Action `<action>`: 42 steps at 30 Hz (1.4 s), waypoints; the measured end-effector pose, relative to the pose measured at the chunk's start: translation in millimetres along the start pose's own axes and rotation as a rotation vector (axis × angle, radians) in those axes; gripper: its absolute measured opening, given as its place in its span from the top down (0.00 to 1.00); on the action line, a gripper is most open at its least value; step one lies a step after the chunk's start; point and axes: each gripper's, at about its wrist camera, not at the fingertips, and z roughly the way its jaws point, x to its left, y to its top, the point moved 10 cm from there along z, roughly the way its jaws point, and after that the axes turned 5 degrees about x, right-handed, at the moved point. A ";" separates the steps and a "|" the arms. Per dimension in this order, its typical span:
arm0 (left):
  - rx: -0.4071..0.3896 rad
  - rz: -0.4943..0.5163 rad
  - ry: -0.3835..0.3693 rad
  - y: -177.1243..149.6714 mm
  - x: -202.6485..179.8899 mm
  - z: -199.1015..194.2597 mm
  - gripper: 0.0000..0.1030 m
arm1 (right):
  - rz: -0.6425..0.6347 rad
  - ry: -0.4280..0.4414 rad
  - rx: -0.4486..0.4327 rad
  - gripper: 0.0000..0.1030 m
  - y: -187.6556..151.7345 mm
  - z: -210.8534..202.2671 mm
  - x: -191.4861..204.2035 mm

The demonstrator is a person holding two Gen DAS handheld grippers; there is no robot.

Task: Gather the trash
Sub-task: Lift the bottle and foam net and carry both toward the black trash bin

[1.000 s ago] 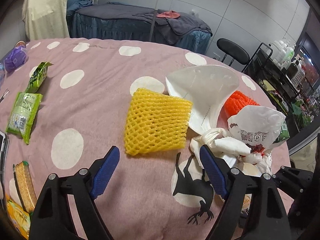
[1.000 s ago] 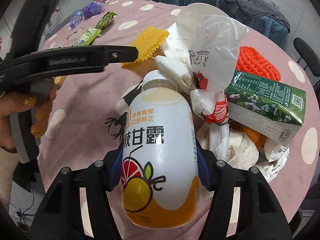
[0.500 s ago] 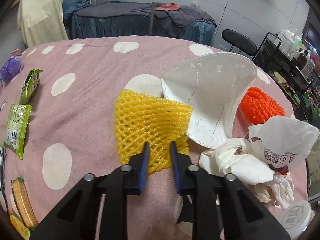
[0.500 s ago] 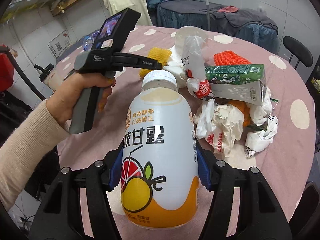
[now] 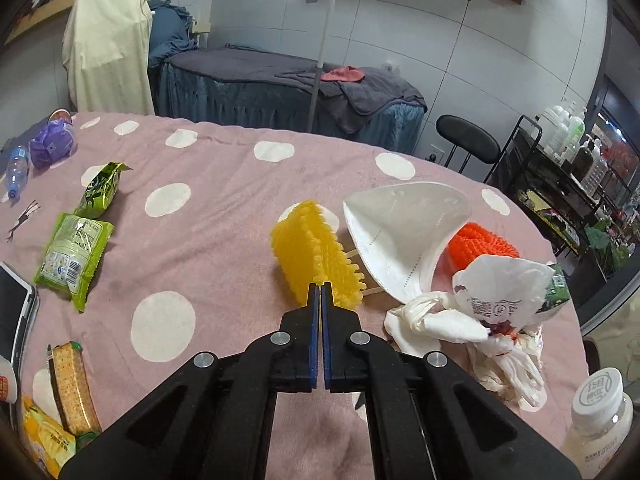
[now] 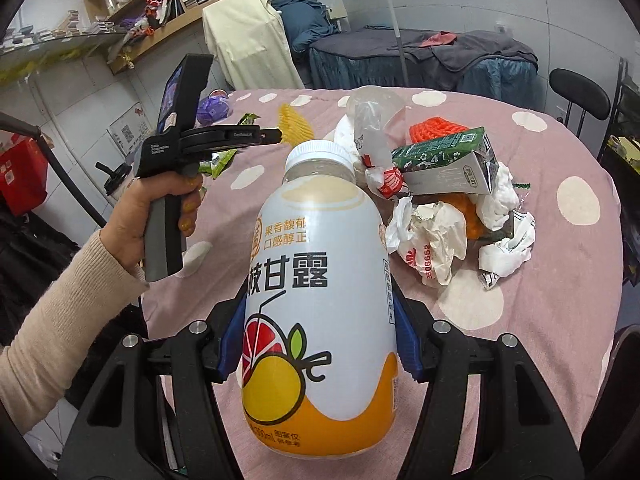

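Note:
My left gripper (image 5: 321, 289) is shut on the near edge of a yellow foam fruit net (image 5: 310, 252) and holds it up above the pink dotted tablecloth (image 5: 192, 240). It also shows in the right wrist view (image 6: 276, 135), with the net (image 6: 294, 122) hanging from it. My right gripper (image 6: 320, 344) is shut on a white and orange drink bottle (image 6: 320, 304) and holds it upright above the table. A trash pile lies at the right: a white face mask (image 5: 404, 232), an orange net (image 5: 480, 246), crumpled white bags (image 5: 492, 304) and a green carton (image 6: 448, 160).
Green snack packets (image 5: 74, 256), a purple pack (image 5: 50, 146), a small bottle (image 5: 16, 172), a phone (image 5: 14, 316) and wrapped biscuits (image 5: 72, 392) lie on the left side. A black chair (image 5: 466, 146) and a rack (image 5: 568, 168) stand beyond the table's right edge.
My left gripper went from open to shut on the yellow net and lifted it off the cloth. My right gripper drew back and up with the bottle.

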 end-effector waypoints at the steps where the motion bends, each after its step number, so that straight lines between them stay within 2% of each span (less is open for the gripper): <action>1: -0.013 -0.002 -0.012 -1.7 -2.6 -7.9 0.98 | 0.001 -0.010 -0.014 0.40 -0.7 -3.9 -1.3; 6: -0.069 0.022 -0.074 -16.2 -27.8 -43.0 0.98 | 0.031 -0.010 -0.057 0.40 -9.0 -21.2 -9.6; 9: -0.067 0.048 -0.115 -28.8 -46.1 -56.4 0.98 | 0.044 -0.010 -0.072 0.40 -14.9 -30.4 -11.8; 15: 0.021 0.148 -0.178 -74.7 -79.1 -58.5 0.97 | 0.046 -0.038 -0.096 0.40 -28.5 -46.1 -15.3; 19: 0.071 0.182 -0.142 -108.6 -83.3 -46.9 0.95 | 0.086 -0.041 -0.111 0.40 -38.4 -57.7 -26.5; 20: 0.076 0.174 -0.133 -112.0 -81.5 -45.3 0.88 | 0.092 -0.044 -0.115 0.40 -40.2 -60.7 -28.8; 21: 0.081 0.164 -0.128 -114.3 -79.8 -44.1 0.69 | 0.096 -0.047 -0.120 0.40 -41.7 -63.4 -30.4; 22: 0.083 0.149 -0.120 -115.7 -77.2 -43.3 0.56 | 0.100 -0.049 -0.124 0.40 -43.4 -66.2 -31.6; 23: 0.070 0.131 -0.121 -116.4 -76.4 -45.5 0.37 | 0.104 -0.049 -0.128 0.40 -44.7 -69.3 -32.6; 24: 0.054 0.121 -0.129 -115.6 -76.6 -47.9 0.30 | 0.106 -0.049 -0.134 0.40 -46.5 -72.9 -32.6; 30: 0.032 0.115 -0.129 -109.6 -89.9 -48.5 0.19 | 0.113 -0.056 -0.155 0.40 -55.7 -86.8 -34.7; 32: 0.040 0.146 -0.096 -105.5 -97.6 -39.3 0.14 | 0.120 -0.055 -0.157 0.40 -58.3 -89.0 -36.1; 35: 0.090 0.111 -0.072 -106.9 -106.3 -24.1 0.14 | 0.134 -0.055 -0.155 0.40 -62.5 -90.5 -38.4; 37: 0.099 0.035 -0.054 -108.2 -104.0 -17.0 0.15 | 0.149 -0.056 -0.157 0.40 -64.8 -92.7 -41.1; 38: 0.096 0.005 -0.055 -108.5 -101.7 -15.4 0.25 | 0.154 -0.055 -0.158 0.40 -65.3 -93.5 -41.9; 39: 0.106 -0.017 -0.056 -109.9 -99.4 -13.1 0.43 | 0.158 -0.056 -0.160 0.40 -66.2 -95.2 -43.2; 40: 0.127 -0.029 -0.045 -112.5 -96.7 -9.7 0.51 | 0.162 -0.058 -0.161 0.40 -67.1 -97.0 -44.8; 42: 0.134 -0.009 -0.031 -115.8 -95.9 -8.8 0.79 | 0.166 -0.061 -0.166 0.40 -67.9 -99.4 -47.2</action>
